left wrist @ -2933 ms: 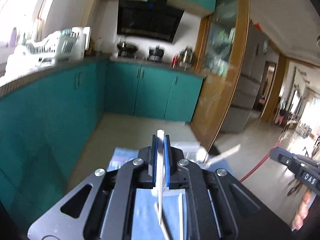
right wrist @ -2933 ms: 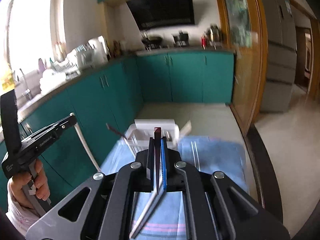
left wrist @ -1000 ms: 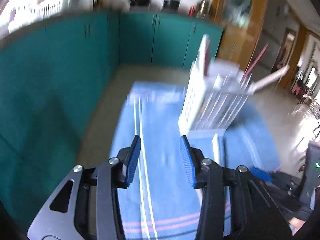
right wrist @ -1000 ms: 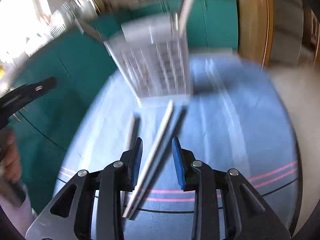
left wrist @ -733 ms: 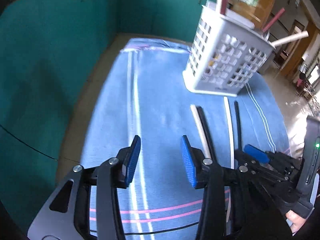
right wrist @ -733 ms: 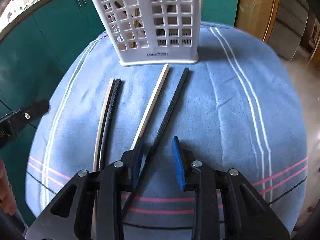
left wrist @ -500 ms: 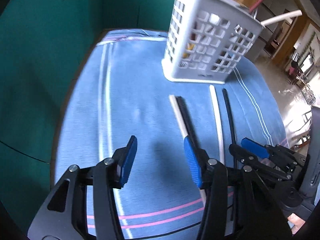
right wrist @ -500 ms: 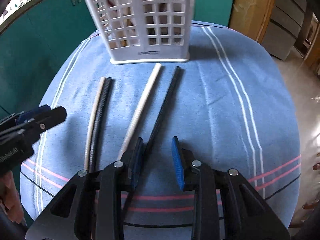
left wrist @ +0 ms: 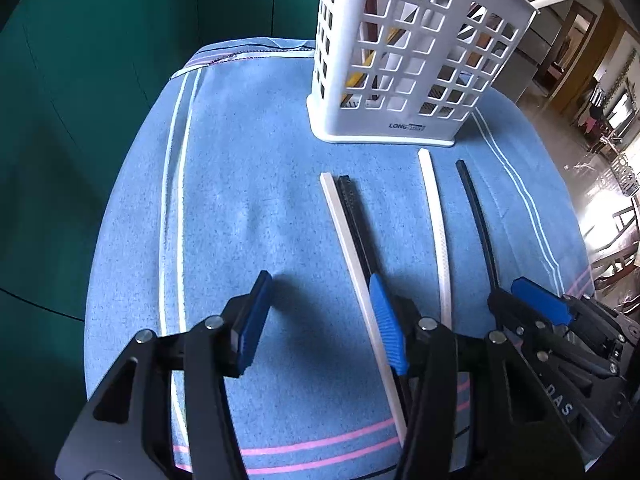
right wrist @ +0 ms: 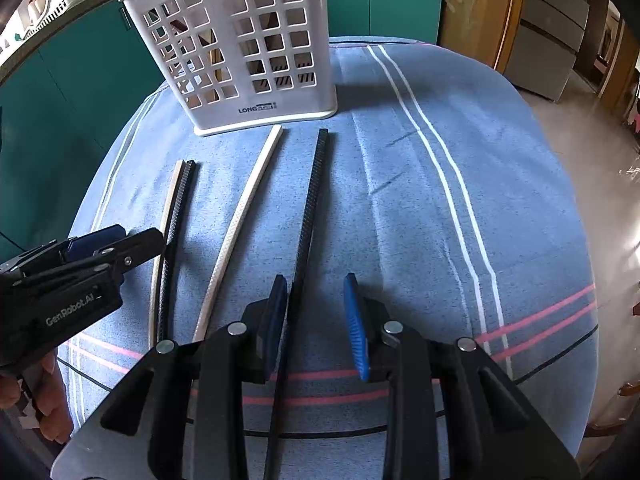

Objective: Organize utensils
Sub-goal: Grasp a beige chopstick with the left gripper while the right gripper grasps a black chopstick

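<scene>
right wrist view: four slim chopsticks [right wrist: 308,208], two black, two pale; both grippers spread, empty.

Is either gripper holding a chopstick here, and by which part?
Nothing is held. Left gripper and right gripper hover open; four chopsticks lie on the cloth.

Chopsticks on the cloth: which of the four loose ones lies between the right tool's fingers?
The lone black chopstick, rightmost of the four. It runs between the right tool's open fingers; the white one and the touching white-black pair lie left of them.
</scene>
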